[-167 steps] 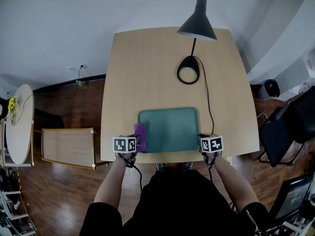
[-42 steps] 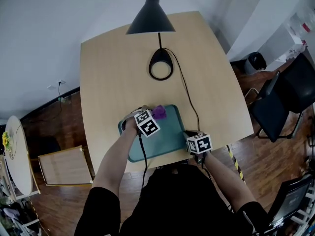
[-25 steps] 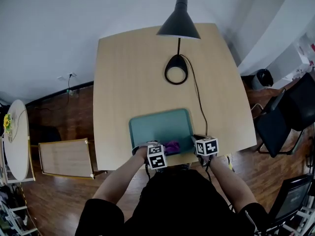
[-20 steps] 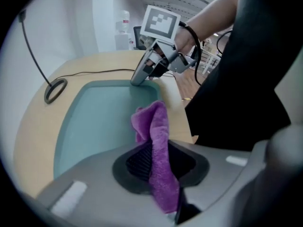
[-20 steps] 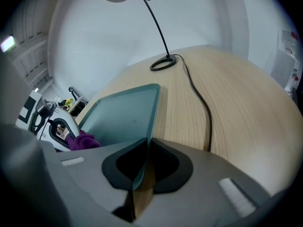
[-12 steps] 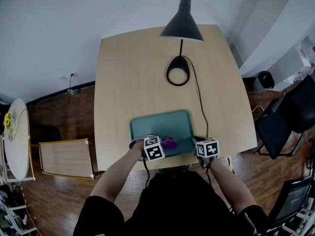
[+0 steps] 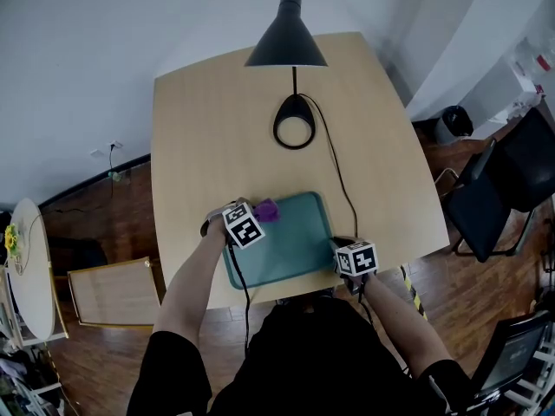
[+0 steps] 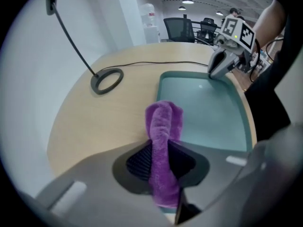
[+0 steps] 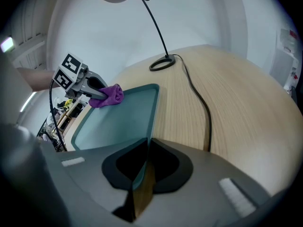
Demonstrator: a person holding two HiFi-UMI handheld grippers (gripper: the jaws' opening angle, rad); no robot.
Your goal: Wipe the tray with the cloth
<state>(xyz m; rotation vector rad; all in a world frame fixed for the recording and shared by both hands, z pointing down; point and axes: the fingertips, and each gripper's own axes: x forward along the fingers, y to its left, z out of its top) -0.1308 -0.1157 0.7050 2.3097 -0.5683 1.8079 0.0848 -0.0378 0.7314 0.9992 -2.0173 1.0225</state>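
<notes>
A teal tray [image 7: 286, 245] lies near the front edge of the wooden table. My left gripper [image 7: 257, 215] is shut on a purple cloth [image 7: 266, 211], which hangs over the tray's far left corner; the cloth [image 8: 164, 126] sticks out between the pads, and the right gripper view shows the cloth [image 9: 109, 95] at that same corner of the tray [image 9: 118, 122]. At the near right corner my right gripper [image 7: 340, 248] is shut on the tray's rim [image 9: 142, 167], with the tray [image 8: 208, 112] stretching away from it.
A black desk lamp [image 7: 288, 42] stands at the back of the table, its ring base [image 7: 293, 128] behind the tray and its cord [image 7: 338, 180] running past the tray's right side. Office chairs [image 7: 503, 189] stand to the right on the wood floor.
My left gripper has carried the cloth from the tray's near middle up to its far left corner. The right gripper has stayed clamped on the near right rim.
</notes>
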